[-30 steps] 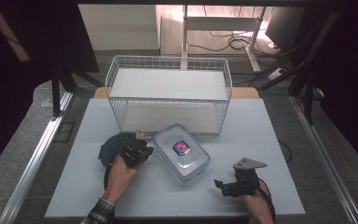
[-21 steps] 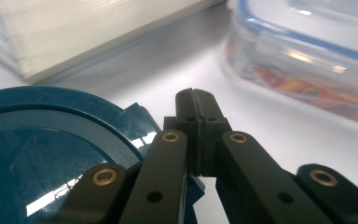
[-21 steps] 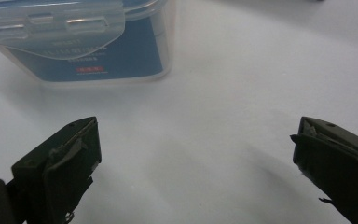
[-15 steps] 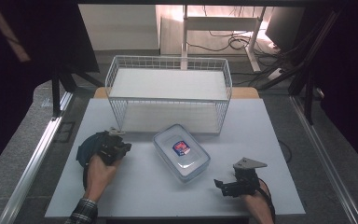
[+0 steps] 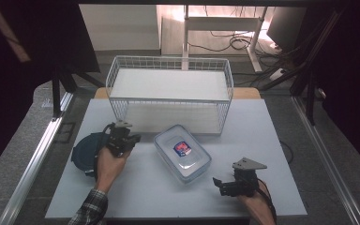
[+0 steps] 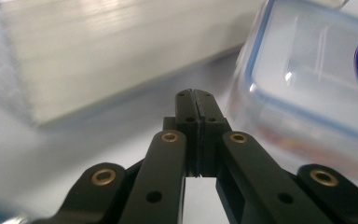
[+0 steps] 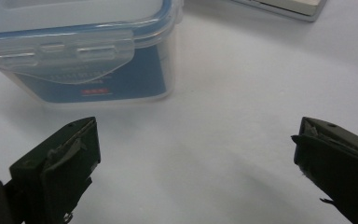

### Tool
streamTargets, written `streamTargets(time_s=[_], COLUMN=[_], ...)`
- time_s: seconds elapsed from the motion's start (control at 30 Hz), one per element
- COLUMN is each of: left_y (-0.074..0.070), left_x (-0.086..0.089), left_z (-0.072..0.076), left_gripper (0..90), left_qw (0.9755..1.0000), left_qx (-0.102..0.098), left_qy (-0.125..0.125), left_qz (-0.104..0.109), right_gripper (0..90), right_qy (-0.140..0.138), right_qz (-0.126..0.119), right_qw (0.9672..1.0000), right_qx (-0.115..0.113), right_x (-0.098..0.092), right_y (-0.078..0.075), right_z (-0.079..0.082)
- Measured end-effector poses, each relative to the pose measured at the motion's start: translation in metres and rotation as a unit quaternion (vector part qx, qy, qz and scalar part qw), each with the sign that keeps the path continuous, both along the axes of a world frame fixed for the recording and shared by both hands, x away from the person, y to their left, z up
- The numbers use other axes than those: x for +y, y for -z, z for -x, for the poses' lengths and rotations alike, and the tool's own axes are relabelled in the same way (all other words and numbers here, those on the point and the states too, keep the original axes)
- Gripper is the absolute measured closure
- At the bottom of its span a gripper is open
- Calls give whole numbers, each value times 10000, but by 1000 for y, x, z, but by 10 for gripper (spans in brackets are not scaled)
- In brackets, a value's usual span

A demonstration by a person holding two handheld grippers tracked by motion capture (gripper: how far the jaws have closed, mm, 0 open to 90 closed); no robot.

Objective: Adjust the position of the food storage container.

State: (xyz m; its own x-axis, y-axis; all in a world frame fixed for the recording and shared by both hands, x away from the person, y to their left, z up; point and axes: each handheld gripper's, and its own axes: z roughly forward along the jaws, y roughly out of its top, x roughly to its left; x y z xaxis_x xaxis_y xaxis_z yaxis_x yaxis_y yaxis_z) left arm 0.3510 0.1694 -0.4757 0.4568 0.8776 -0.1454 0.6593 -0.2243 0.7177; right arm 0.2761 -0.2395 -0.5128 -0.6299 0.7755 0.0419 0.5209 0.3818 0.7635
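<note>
White table (image 5: 272, 140) holds a clear container (image 5: 183, 152) between both grippers.

Bare desk (image 5: 145, 187) is left open along the near edge; the middle is blocked by a plastic box (image 5: 183, 152), with a wire basket (image 5: 168, 101) just behind.

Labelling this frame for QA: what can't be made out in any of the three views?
- Clear plastic container with blue-trimmed lid: contents unreadable; the high view is too small, and the left gripper view is blurred.
- Red and blue lid label: text too small; cut off by the right edge in the left gripper view.
- Dark blue round object: partly hidden by the left gripper and hand; identity unclear.
- White wire basket: blurred in the left gripper view.
</note>
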Motion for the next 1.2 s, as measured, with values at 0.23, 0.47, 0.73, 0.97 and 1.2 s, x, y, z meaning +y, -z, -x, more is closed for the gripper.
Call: streamTargets(time_s=[0.23, 0.47, 0.73, 0.97, 1.2], left_y=[8, 15, 16, 16, 22], left_x=[-33, -31, -38, -44, -54], left_z=[-31, -40, -24, -12, -34], left_gripper=[900, 900, 900, 900, 900], left_qw=[9993, 9982, 9953, 9910, 9917], left_qx=[130, 342, 444, 548, 554], left_qy=[347, 456, 781, 1174, 1081], left_qz=[-54, 200, 370, 342, 423], right_gripper=[8, 585, 847, 860, 824], right_qy=[-223, -475, -495, -159, 178], right_qz=[-222, -261, -56, 47, 38], right_qw=[9989, 9965, 9971, 9978, 9982], right_qx=[359, 634, 569, 643, 575], right_x=[5, 15, 18, 1, -5], right_y=[-5, -19, -24, -22, -20], right_z=[3, 9, 3, -3, -12])
